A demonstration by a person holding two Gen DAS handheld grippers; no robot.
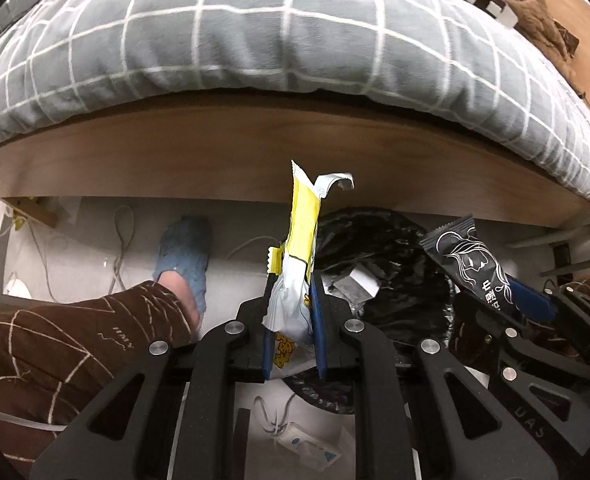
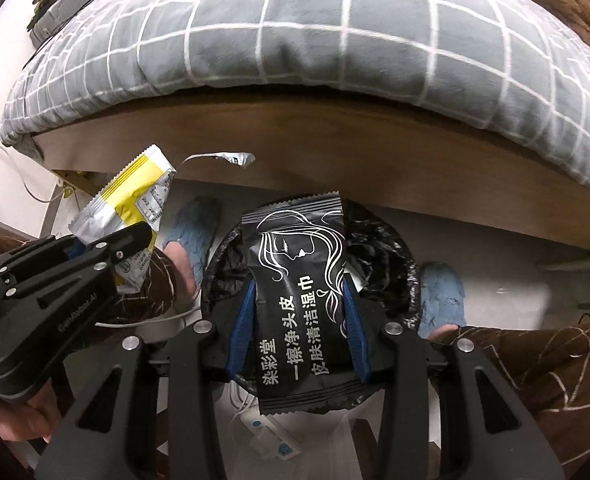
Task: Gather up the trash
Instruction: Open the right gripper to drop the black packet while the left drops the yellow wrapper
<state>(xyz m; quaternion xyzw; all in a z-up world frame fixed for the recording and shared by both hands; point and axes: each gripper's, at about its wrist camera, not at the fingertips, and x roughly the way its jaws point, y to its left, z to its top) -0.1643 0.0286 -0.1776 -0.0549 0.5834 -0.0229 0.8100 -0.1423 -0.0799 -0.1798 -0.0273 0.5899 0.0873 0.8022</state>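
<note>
The round bin lined with a black plastic bag [image 2: 391, 248] sits at lower centre, below the wooden bed frame [image 2: 335, 152]; the grey checked quilt [image 2: 335, 40] fills the top.

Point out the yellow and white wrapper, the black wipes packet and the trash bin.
yellow and white wrapper [image 1: 303, 236], left wrist view, yellow band
black wipes packet [image 2: 295, 292], right wrist view, printed face
trash bin [image 2: 391, 264], right wrist view, black liner rim
</note>
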